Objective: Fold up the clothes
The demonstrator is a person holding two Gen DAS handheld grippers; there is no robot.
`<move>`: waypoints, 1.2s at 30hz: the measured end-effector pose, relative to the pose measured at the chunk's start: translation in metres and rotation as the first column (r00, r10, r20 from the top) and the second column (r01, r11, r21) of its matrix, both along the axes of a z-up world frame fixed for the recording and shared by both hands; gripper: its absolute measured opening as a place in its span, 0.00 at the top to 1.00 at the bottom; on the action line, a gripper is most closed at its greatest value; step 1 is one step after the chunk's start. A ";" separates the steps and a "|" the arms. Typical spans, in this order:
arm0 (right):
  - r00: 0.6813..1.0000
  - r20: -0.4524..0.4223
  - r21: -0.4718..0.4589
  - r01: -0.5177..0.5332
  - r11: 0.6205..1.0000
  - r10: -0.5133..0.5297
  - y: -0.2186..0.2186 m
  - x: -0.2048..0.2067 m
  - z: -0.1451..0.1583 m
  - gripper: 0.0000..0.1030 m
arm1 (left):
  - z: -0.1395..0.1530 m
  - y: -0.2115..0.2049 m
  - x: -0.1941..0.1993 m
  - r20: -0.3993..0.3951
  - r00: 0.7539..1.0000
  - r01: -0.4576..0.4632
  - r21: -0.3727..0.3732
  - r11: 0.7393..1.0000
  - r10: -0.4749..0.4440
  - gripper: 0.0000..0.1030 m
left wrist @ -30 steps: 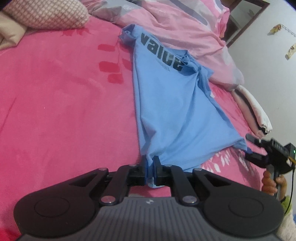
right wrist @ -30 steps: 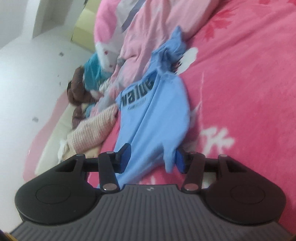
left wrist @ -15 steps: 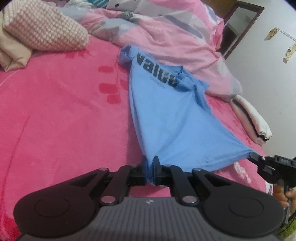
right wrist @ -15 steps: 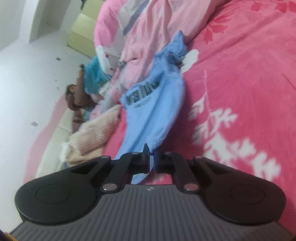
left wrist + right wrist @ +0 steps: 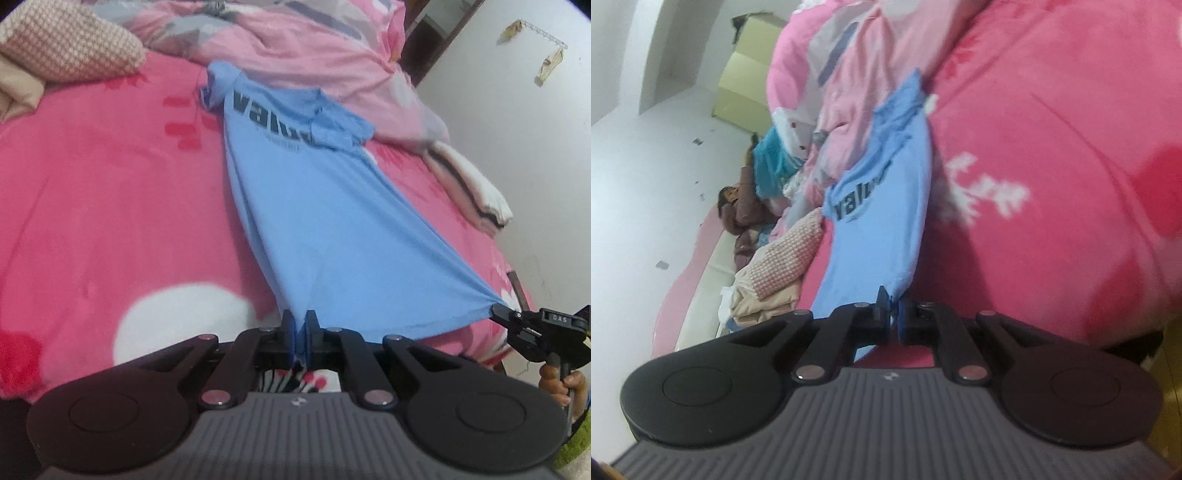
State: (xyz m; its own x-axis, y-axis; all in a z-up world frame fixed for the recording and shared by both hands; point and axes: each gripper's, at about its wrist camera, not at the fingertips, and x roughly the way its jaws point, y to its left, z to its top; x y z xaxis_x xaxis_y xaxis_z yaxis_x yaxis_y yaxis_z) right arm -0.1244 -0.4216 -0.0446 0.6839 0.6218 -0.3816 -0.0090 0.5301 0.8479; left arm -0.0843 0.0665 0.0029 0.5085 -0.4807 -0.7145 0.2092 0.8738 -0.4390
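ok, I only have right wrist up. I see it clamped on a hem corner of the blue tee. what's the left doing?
Observer: The left gripper is shut on the other hem corner of the blue T-shirt.
Operator: Hem slack between them?
Observer: No, it runs taut across to the right gripper, at the far right of the left view.
Operator: Sleeves flat?
Observer: Not quite. The far sleeve is bunched over the end of the printed word.
Operator: Anything near it on that side?
Observer: A folded white cloth lies apart from the shirt, by the wall.
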 end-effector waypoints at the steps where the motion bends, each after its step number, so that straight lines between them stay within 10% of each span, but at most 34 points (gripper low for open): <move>1: 1.000 -0.009 0.009 0.003 1.000 -0.003 -0.001 -0.001 -0.005 0.98 | -0.005 -0.001 0.001 -0.019 1.000 -0.003 0.005 1.000 0.003 0.94; 9: 0.981 -0.152 -0.053 0.110 0.993 -0.117 -0.007 -0.001 -0.026 0.84 | -0.017 0.005 -0.001 -0.048 0.999 0.000 0.013 1.000 0.001 0.81; 13: 0.979 -0.042 -0.179 0.189 0.966 -0.199 -0.007 -0.021 0.003 0.65 | -0.010 0.016 -0.009 -0.030 0.999 -0.031 -0.001 1.000 0.031 0.80; 18: 0.985 0.166 -0.383 0.015 0.924 0.053 0.065 -0.025 0.050 0.60 | 0.001 0.032 -0.013 0.003 0.997 -0.082 -0.004 0.997 0.082 0.80; 24: 0.815 0.222 -0.680 -0.265 0.684 0.536 0.219 -0.026 0.057 0.54 | 0.005 0.051 -0.012 0.016 0.989 -0.146 -0.032 0.989 0.146 0.80; 27: 0.706 0.186 -0.772 -0.325 0.546 0.684 0.286 -0.029 0.043 0.53 | 0.005 0.060 -0.012 0.013 0.985 -0.172 -0.053 0.984 0.173 0.78; 30: 0.666 0.142 -0.838 -0.313 0.447 0.733 0.331 -0.027 0.032 0.51 | 0.003 0.067 -0.013 0.014 0.983 -0.184 -0.067 0.981 0.185 0.76; 34: 0.739 0.103 -0.857 -0.273 0.437 0.666 0.341 -0.011 0.021 0.69 | -0.001 0.071 -0.010 0.004 0.985 -0.171 -0.079 0.982 0.172 0.75; 36: 0.786 0.131 -0.796 -0.280 0.537 0.604 0.320 -0.001 0.027 0.95 | -0.003 0.070 -0.007 -0.005 0.988 -0.155 -0.089 0.984 0.155 0.75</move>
State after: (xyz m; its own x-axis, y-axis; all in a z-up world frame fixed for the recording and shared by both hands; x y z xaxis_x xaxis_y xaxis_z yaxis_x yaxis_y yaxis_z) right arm -0.1258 -0.1011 -0.0173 0.5737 0.5224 -0.6309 -0.6231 0.7783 0.0778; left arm -0.0915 0.1363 -0.0002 0.5831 -0.4573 -0.6715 0.0749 0.8532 -0.5161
